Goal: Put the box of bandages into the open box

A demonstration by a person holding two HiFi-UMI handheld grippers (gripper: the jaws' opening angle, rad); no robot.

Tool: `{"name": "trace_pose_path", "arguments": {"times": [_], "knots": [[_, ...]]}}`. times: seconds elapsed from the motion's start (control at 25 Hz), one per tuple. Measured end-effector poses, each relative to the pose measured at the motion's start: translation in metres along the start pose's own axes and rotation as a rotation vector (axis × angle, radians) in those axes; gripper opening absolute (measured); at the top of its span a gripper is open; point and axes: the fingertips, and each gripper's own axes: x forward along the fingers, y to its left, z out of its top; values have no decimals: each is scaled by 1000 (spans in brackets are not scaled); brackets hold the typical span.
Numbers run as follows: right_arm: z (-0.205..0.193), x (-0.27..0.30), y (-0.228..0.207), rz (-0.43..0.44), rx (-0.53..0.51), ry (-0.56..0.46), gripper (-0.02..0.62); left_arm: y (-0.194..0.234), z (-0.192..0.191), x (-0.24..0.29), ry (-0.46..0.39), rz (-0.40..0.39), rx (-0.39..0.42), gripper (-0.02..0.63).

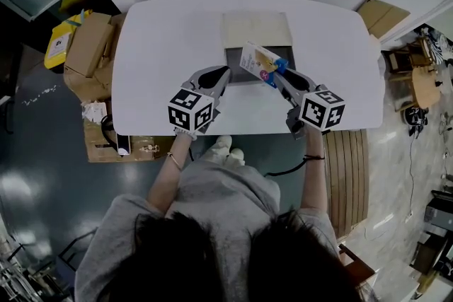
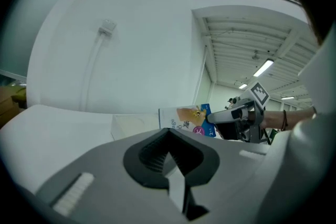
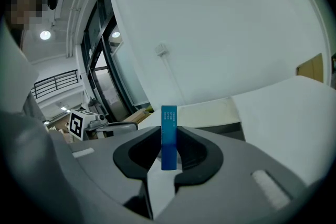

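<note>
My right tongs (image 1: 279,73) pinch the box of bandages (image 1: 259,63) by one end, tilted just above the open box (image 1: 256,28) at the upper middle of the bench (image 1: 163,46). I judge that lowering it in and letting go are left. My left tongs (image 1: 224,76) are pressed together on nothing, and while the head view places the bandages over the opening, only the right gripper view shows their thin blue edge clamped.

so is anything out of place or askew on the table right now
Nothing looks spilled or damaged. The only askew thing is the box of bandages, held tilted by the right hand-held gripper at the right side of the open box; that looks like carrying, not a fault.
</note>
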Motion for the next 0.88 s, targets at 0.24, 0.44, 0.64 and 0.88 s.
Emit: {"name": "trace_pose_path", "arguments": {"times": [0.24, 0.44, 0.64, 0.88], "knots": [[-7, 16, -9, 5, -3, 74, 104, 10, -5, 8, 24, -23, -11, -8], [-16, 27, -20, 9, 35, 110, 104, 17, -18, 11, 55, -32, -23, -8], [-21, 34, -27, 35, 61, 164, 104, 18, -29, 15, 87, -28, -42, -8], [-23, 50, -34, 95, 88, 253, 104, 21, -32, 22, 90, -1, -64, -8]]}}
